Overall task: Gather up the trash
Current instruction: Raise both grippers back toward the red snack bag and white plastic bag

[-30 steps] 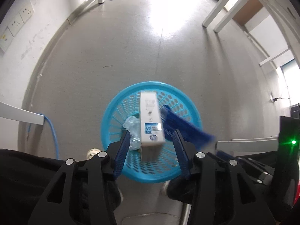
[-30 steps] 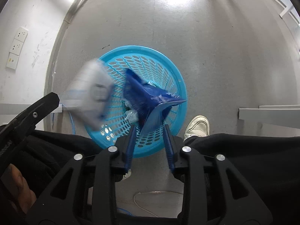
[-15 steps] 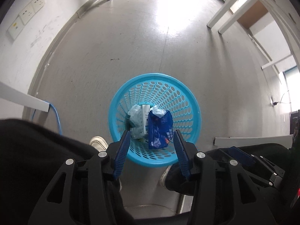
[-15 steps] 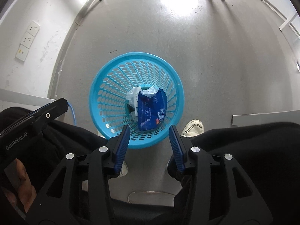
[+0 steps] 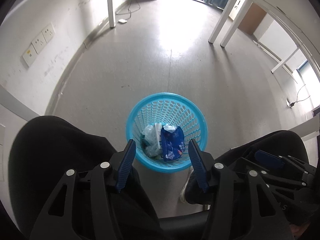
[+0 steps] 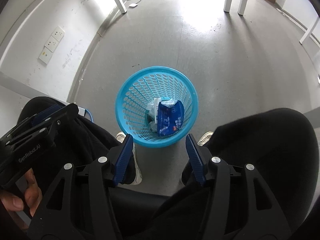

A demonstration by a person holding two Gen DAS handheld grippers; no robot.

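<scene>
While both grippers point down at the floor, the left gripper point(image 5: 162, 150) and right gripper point(image 6: 159, 145) have jaws opening, nothing between them. At twelve o'clock from each stands the blue basket point(image 5: 140, 110), with the blue wrapper point(image 5: 172, 143), white box point(image 5: 158, 134) and crumpled plastic point(image 5: 149, 135) inside.

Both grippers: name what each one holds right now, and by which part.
Nothing. The left gripper and right gripper are empty, jaws opening; the blue packet lies in the basket.
</scene>
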